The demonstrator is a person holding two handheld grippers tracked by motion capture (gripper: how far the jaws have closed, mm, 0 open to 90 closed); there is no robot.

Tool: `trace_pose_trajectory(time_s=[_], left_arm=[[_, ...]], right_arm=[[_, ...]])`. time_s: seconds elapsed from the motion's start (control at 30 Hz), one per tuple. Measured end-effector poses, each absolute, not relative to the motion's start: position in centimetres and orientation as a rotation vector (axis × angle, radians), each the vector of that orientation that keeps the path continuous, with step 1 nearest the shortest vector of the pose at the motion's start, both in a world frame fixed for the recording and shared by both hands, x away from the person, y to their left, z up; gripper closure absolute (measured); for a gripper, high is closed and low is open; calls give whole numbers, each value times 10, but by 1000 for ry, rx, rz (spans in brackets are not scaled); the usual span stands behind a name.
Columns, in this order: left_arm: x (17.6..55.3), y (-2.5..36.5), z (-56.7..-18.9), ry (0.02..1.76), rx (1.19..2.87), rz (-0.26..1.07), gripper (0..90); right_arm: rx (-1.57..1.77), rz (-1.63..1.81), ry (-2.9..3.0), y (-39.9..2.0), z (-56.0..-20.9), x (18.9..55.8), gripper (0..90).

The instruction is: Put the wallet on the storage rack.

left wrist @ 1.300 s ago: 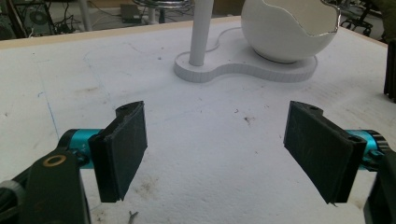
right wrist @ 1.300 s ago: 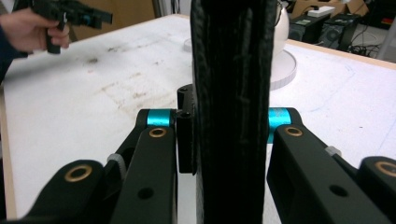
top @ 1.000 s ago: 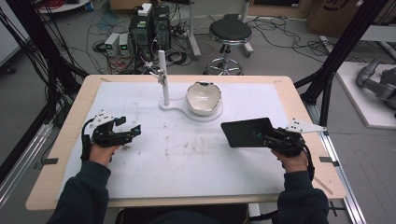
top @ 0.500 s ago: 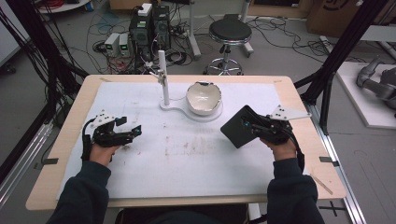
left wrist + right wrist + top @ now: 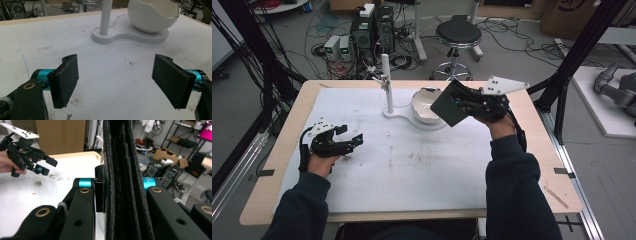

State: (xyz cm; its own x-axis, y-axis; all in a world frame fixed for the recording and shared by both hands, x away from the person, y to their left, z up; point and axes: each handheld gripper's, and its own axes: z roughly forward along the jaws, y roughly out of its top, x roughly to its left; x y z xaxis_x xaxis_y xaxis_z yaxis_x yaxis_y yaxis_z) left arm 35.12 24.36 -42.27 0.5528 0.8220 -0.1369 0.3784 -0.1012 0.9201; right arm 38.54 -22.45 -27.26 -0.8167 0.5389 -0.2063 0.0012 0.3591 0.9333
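Note:
A flat black wallet-like case (image 5: 447,107) hangs tilted in the air just right of the white eggshell-shaped bowl (image 5: 423,104), with my right gripper (image 5: 463,103) shut on it. In the right gripper view the case (image 5: 120,150) stands on edge between the two jaws of my right gripper (image 5: 120,187), its layered edge facing the camera. My left gripper (image 5: 350,140) rests on the white mat at the left, open with nothing between its pads (image 5: 66,80). Ahead of the left gripper (image 5: 120,80) stand the bowl (image 5: 151,17) and a white post (image 5: 106,15) on a shared base.
The white post (image 5: 385,80) and bowl share a flat white base (image 5: 398,114) at the table's far middle. A white mat (image 5: 422,170) covers the wooden table (image 5: 557,165). Beyond the far edge are a stool (image 5: 457,35), computers and cables. Black frame legs flank both sides.
My right gripper has risen from the table's right side and swung toward the bowl with the black case, which went from lying flat to tilted up. The left gripper stayed put.

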Motion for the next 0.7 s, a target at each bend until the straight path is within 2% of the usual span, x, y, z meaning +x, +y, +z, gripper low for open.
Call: trace_pose_trajectory(time_s=[0.43,0.7], left_arm=[[351,245,-423,1022,1694,503,214],[350,247,-424,1025,1690,502,214]], right_arm=[[207,1274,2193,-173,-264,439,736],[145,1095,2273,-156,-293,460,736]])
